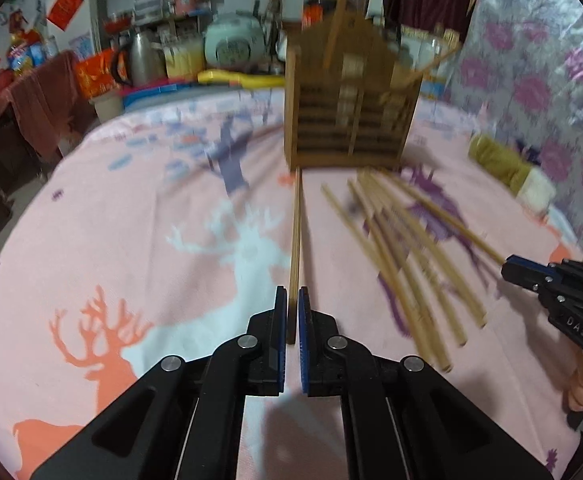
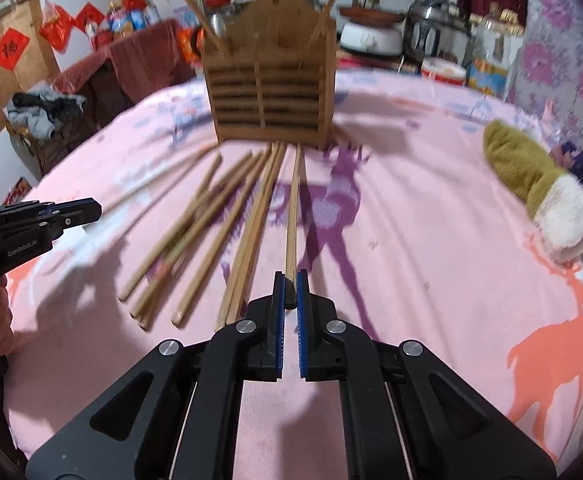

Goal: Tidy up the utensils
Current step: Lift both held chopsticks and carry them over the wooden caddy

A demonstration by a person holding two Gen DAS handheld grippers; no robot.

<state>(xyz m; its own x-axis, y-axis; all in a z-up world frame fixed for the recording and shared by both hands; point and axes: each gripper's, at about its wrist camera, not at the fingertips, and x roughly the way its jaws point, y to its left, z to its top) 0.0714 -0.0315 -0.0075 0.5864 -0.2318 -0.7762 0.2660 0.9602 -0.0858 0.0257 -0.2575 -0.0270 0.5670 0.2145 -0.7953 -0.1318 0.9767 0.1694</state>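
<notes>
The left claw (image 1: 292,312) is clamped on one thin, pale wooden chopstick (image 1: 296,232) that runs straight ahead toward the holder, and the right claw (image 2: 290,292) is clamped on another chopstick (image 2: 293,216) in the same way. The loose chopsticks (image 2: 207,224) are long, slim, tan sticks, fanned out and partly crossing on the pink deer-print cloth (image 2: 431,240), just in front of a slatted wooden holder (image 2: 269,92) with a scalloped back. A few sticks (image 2: 201,16) already stand tilted in its compartments. An olive and white plush item (image 2: 539,188) lies well apart at the right.
</notes>
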